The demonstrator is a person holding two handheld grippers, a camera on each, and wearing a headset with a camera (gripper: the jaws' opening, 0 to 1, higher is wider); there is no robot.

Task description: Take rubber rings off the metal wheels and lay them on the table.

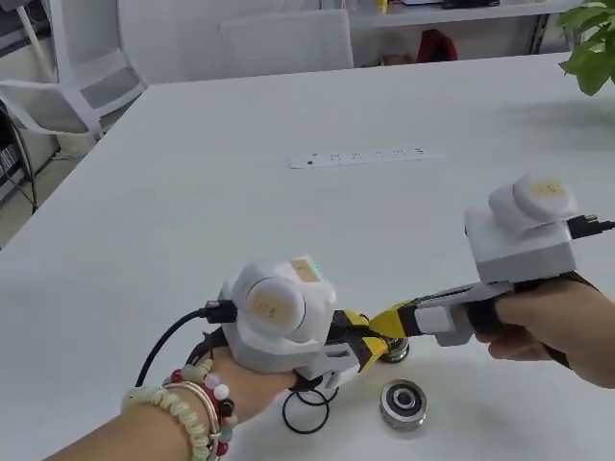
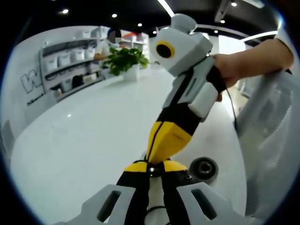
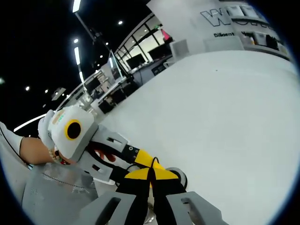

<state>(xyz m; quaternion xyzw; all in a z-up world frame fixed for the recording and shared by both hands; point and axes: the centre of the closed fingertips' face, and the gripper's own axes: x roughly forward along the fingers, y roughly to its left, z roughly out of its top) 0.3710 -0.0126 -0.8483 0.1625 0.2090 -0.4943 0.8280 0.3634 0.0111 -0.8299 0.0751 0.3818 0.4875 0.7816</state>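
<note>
My two grippers meet tip to tip low over the white table [image 1: 288, 221]. My left gripper [image 1: 363, 343] [image 2: 151, 167] comes in from the left with its jaws shut. From the right, my right gripper [image 1: 384, 327] [image 3: 152, 172] is shut too, and a thin black strand of rubber ring [image 3: 154, 162] shows at its tips. One metal wheel [image 1: 395, 351] [image 3: 178, 177] sits right under the meeting tips, partly hidden. A second metal wheel [image 1: 402, 404] [image 2: 204, 168] lies flat on the table closer to me. Loose black rubber rings [image 1: 306, 411] lie below the left gripper.
A white power strip [image 1: 368, 156] lies mid-table, beyond the grippers. A potted plant [image 1: 591, 48] [image 2: 124, 60] stands at the far right corner. White chairs [image 1: 77, 91] are at the far left edge. A black cable [image 1: 163, 346] trails from the left gripper.
</note>
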